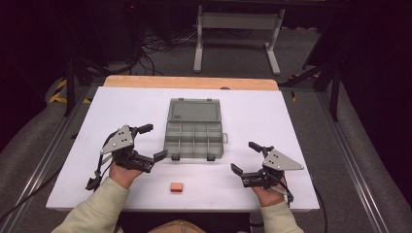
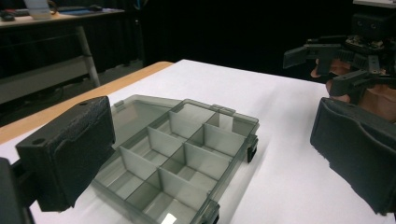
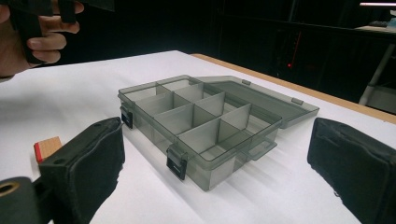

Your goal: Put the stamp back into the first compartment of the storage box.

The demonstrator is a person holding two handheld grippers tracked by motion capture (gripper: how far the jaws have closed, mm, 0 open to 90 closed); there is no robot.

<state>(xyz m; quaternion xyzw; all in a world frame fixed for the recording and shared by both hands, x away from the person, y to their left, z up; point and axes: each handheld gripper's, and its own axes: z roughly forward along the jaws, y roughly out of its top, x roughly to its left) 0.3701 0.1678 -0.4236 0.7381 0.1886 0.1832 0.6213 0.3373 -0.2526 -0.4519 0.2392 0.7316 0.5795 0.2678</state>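
Your table [image 1: 121,97] has a white top with a strip of bare wood along its far edge. The grey see-through box [image 1: 194,138] sits near the middle, its lid [image 1: 194,110] folded flat toward the far side and its divided compartments showing nothing inside. There is wide open white surface to the left and right of the box, and a band of free surface between the box's latched near edge and the table's near edge.

In that near band lies a small orange block [image 1: 176,187], well apart from the box and roughly midway between your two hands, close to the near edge.

Your left gripper [image 1: 151,141] is held just left of the box's near left corner; its jaws stand wide apart and hold nothing. The nearer jaw tip comes close to the box's near left corner, though you cannot tell from above whether it touches. In the left gripper view the box [image 2: 182,154] lies between the two black jaws.

Your right gripper [image 1: 245,158] sits to the right of the box and a little nearer you, apart from it, jaws spread wide and empty. In the right gripper view the box [image 3: 205,126] lies ahead between the jaws, and the block [image 3: 46,148] peeks out beside the left jaw.
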